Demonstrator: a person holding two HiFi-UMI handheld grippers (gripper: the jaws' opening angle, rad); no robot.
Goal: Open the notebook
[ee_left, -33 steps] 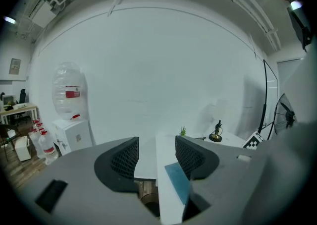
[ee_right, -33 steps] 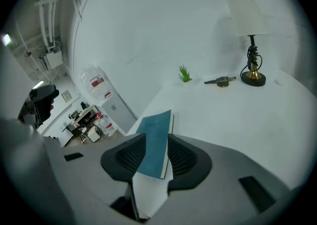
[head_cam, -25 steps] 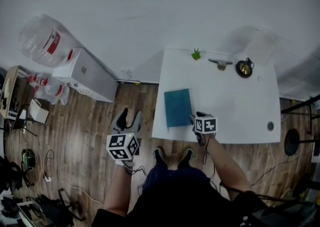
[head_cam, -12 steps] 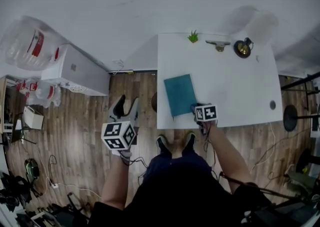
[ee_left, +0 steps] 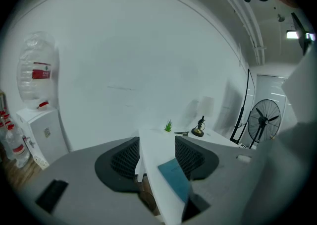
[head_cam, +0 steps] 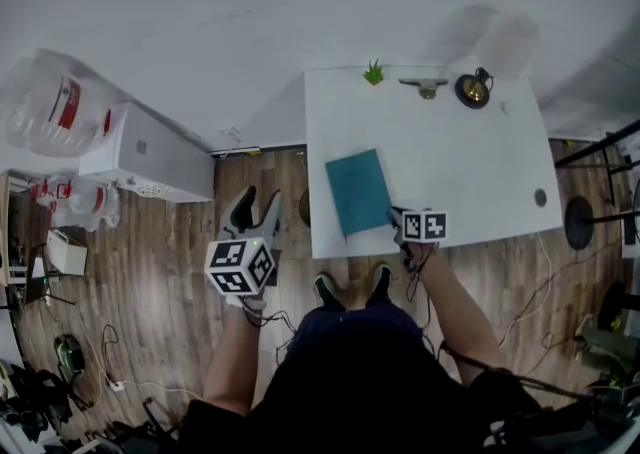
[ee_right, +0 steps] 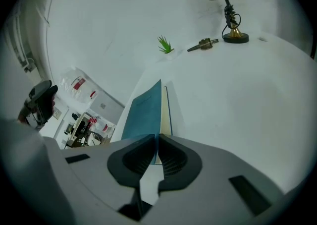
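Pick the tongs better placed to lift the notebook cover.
Right. The right tongs have just been closing on the notebook cover; the left tongs hang open, empty, off the table.

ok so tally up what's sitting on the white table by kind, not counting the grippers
notebook: 1
small green plant: 1
lamp: 1
small metal object: 1
total: 4
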